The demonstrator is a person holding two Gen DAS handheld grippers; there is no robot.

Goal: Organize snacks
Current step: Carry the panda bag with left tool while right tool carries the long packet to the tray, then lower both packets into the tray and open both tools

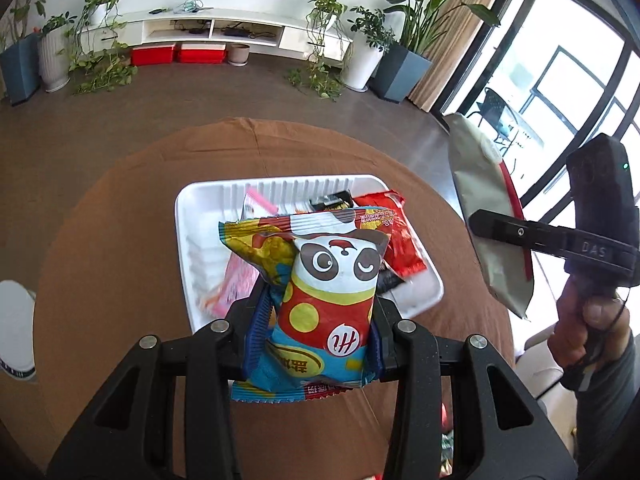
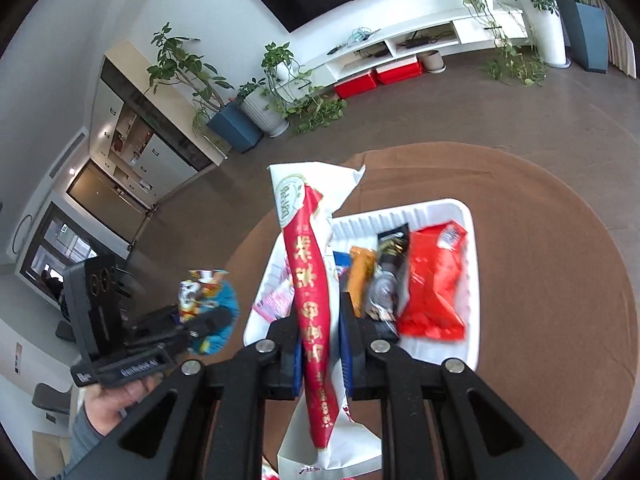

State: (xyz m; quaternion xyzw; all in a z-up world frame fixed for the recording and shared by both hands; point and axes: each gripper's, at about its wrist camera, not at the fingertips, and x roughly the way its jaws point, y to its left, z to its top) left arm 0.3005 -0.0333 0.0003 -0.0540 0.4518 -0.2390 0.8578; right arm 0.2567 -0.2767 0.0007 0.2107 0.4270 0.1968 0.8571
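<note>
My left gripper (image 1: 316, 320) is shut on a colourful panda snack bag (image 1: 320, 288), held above the near edge of a white tray (image 1: 188, 216). The tray, on a round brown table (image 1: 120, 240), holds a pink packet (image 1: 236, 284), a red packet (image 1: 400, 236) and a dark packet (image 1: 328, 202). My right gripper (image 2: 320, 344) is shut on a tall white bag with a red stripe (image 2: 308, 264), lifted over the left side of the tray (image 2: 460, 208). From the left wrist view that same bag (image 1: 480, 216) shows its silver back at the right. The left gripper (image 2: 196, 324) appears blurred at the left.
In the tray lie an orange packet (image 2: 360, 276), a black packet (image 2: 390, 268) and a red packet (image 2: 436, 284). A white round object (image 1: 14, 328) stands at the table's left. Potted plants (image 1: 368, 52) and a white TV cabinet (image 1: 216, 28) line the far wall.
</note>
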